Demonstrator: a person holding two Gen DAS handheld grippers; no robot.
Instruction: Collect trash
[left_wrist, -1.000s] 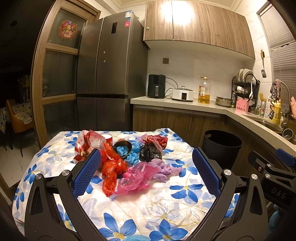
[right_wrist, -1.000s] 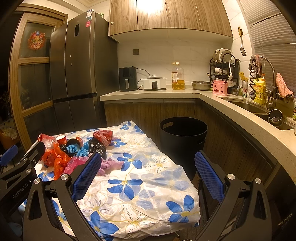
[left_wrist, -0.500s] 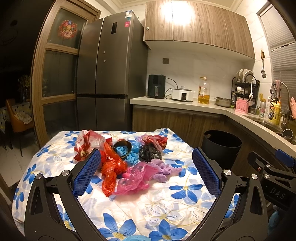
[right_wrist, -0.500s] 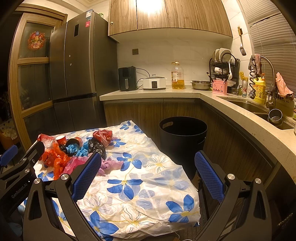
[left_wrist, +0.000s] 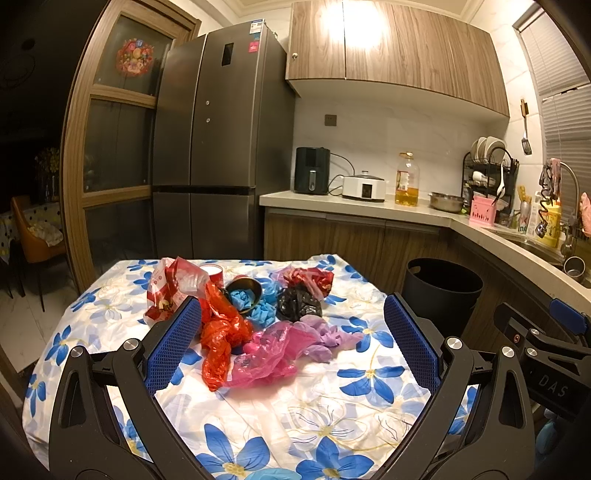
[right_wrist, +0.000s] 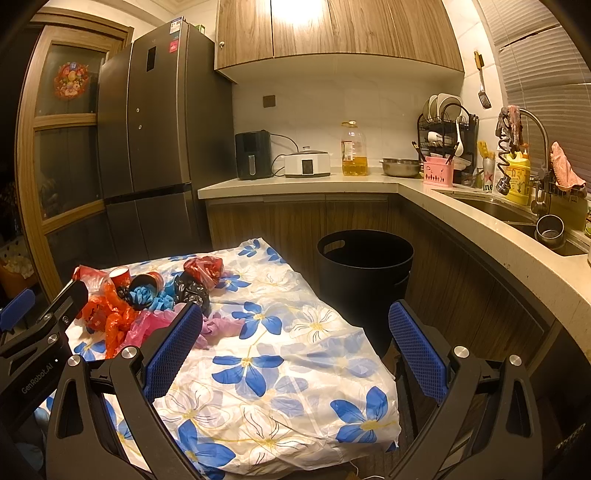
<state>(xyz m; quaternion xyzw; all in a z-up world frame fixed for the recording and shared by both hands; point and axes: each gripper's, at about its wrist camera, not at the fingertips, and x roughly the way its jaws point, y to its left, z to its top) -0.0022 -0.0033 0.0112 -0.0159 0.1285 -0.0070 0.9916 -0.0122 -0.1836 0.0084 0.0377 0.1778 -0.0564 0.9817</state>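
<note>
A heap of trash lies on the flowered tablecloth: a pink plastic bag, an orange-red bag, a black bag, blue crumpled pieces, a red-and-white wrapper and a paper cup. My left gripper hovers open just in front of the heap, holding nothing. My right gripper is open and empty over the table's right part, with the same heap to its left. A black trash bin stands on the floor beyond the table's right edge.
A kitchen counter wraps behind and to the right, carrying an oil bottle, a dish rack and a sink. A tall fridge stands behind the table. The left gripper's body shows at the right wrist view's left edge.
</note>
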